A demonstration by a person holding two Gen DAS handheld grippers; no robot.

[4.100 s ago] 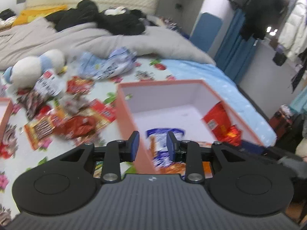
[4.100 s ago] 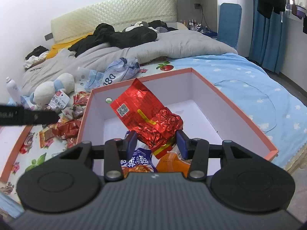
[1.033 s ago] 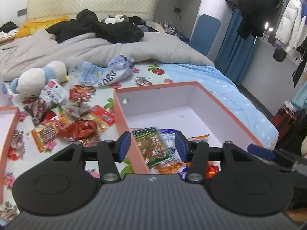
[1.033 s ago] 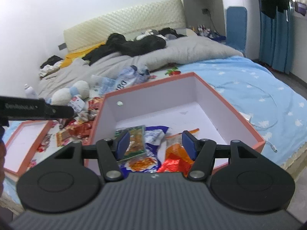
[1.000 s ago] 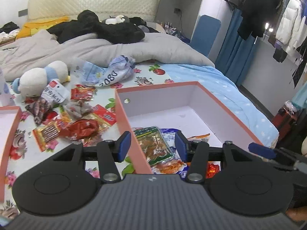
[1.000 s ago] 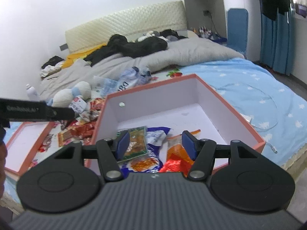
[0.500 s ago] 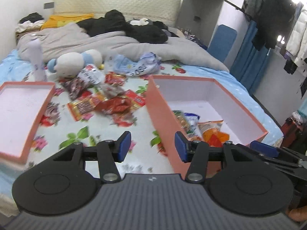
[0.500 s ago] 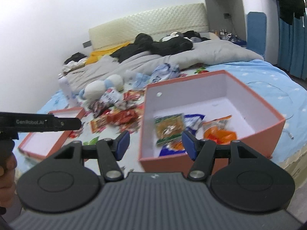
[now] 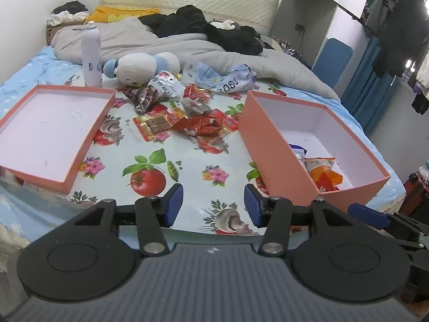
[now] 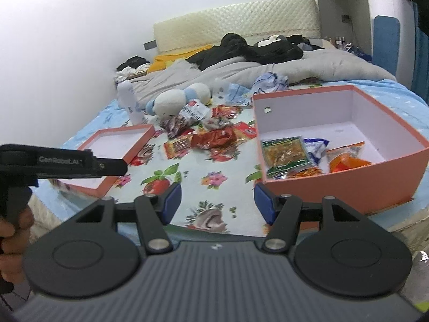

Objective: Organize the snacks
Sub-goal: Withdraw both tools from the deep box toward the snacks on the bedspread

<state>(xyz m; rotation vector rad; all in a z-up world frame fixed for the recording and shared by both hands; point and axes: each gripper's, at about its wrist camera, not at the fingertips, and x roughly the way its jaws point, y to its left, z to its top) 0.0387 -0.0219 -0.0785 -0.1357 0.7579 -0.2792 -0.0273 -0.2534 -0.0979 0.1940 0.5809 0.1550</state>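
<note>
A deep orange box point(image 9: 270, 145) point(image 10: 348, 177) stands on the right of the bed with several snack packets point(image 10: 287, 155) point(image 9: 321, 169) in its near end. A pile of loose snack packets point(image 9: 187, 120) point(image 10: 211, 136) lies on the floral sheet between that box and a shallow orange lid point(image 9: 88, 134) point(image 10: 139, 145) on the left. My left gripper point(image 9: 213, 206) hangs open over the sheet near the bed's front edge, nothing between its blue pads. My right gripper point(image 10: 217, 201) is open too, empty, just left of the deep box's near corner.
A white plush toy point(image 9: 142, 65), a white bottle point(image 9: 91, 53), a crumpled blue-white bag point(image 9: 228, 79) and a grey duvet point(image 9: 161, 43) with dark clothes lie beyond the snacks. In the right wrist view a hand point(image 10: 13, 230) holds the left gripper's handle at far left.
Both grippers have pulled back and leftward from over the deep box to the bed's front edge; the lid and bare sheet have come into view. Jaw gaps are unchanged.
</note>
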